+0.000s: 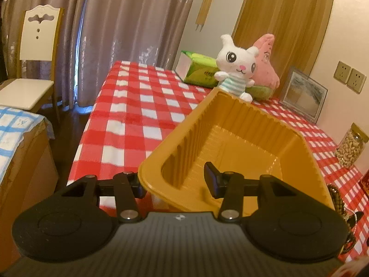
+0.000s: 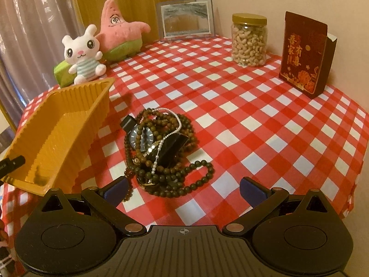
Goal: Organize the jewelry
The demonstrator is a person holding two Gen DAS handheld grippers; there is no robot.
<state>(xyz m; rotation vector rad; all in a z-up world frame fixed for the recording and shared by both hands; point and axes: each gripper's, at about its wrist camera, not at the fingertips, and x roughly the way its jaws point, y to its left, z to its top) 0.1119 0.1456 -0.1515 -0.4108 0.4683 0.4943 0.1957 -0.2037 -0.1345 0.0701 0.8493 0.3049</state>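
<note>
A yellow plastic tray is held tilted above the table; it also shows in the right wrist view at the left. My left gripper is shut on the tray's near rim, one finger inside, one outside. A pile of jewelry lies on the checked cloth: dark wooden bead strands, a watch, a thin pearl chain. My right gripper is open and empty, just in front of the pile. A few beads show at the right edge of the left wrist view.
On the red-white checked table stand a white bunny plush, a pink star plush, a picture frame, a cashew jar, a red box and a green tissue pack. A chair stands off the left.
</note>
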